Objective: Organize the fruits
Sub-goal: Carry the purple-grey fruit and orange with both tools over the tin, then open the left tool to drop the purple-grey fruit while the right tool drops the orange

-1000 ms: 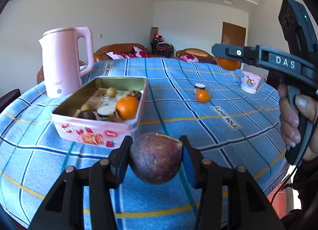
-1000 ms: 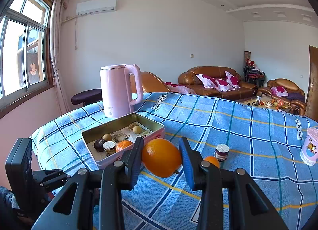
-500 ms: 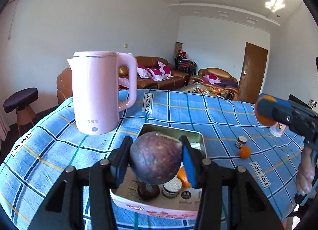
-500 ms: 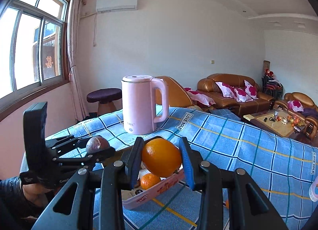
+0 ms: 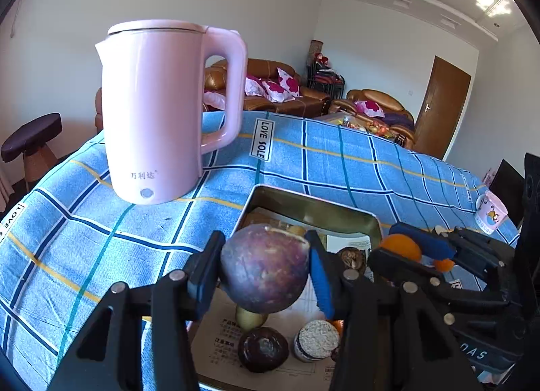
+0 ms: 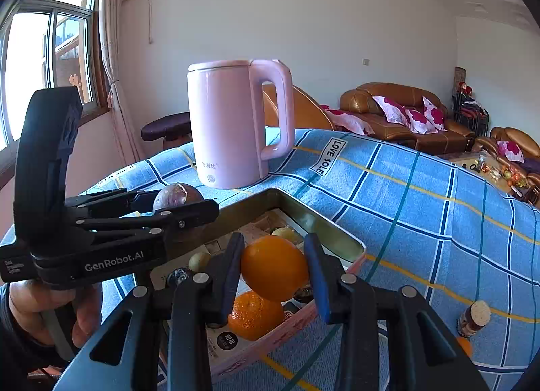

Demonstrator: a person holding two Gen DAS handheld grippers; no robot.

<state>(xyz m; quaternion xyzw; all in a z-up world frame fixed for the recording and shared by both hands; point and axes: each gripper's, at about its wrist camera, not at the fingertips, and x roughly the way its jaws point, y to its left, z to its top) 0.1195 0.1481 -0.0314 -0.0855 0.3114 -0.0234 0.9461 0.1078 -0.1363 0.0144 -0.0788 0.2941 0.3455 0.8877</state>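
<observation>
Left gripper (image 5: 265,269): jaws clamped on the purple passion fruit (image 5: 265,268), hanging right above the tin (image 5: 314,212), near its kettle-side corner.
Right gripper (image 6: 274,269): jaws pinched tight on the big orange (image 6: 274,268), poised above the tin's front half, directly over a mandarin (image 6: 254,315) lying inside.
Landmark: the open tin sits on the blue checked counter (image 6: 422,208), just in front of the pink kettle (image 5: 158,111).
In the tin now: a dark passion fruit (image 5: 263,348), a small pale yellow fruit (image 5: 249,318), another pale one further back (image 6: 285,232), a mandarin, plus a little jar with a speckled lid (image 5: 315,340). That jar is no fruit, mind!
Left outside the tin: to the tin's right a small orange fruit (image 6: 464,345) beside a second little jar (image 6: 474,318) on the counter.
Progress: well along, I'd say. Several fruits are in and two more are over the tin, neither released yet.
To do: both drops, then that lone small fruit.
Far from the tin: a pink cup (image 5: 489,212) at the counter's far edge, not part of the job by the look of it.
</observation>
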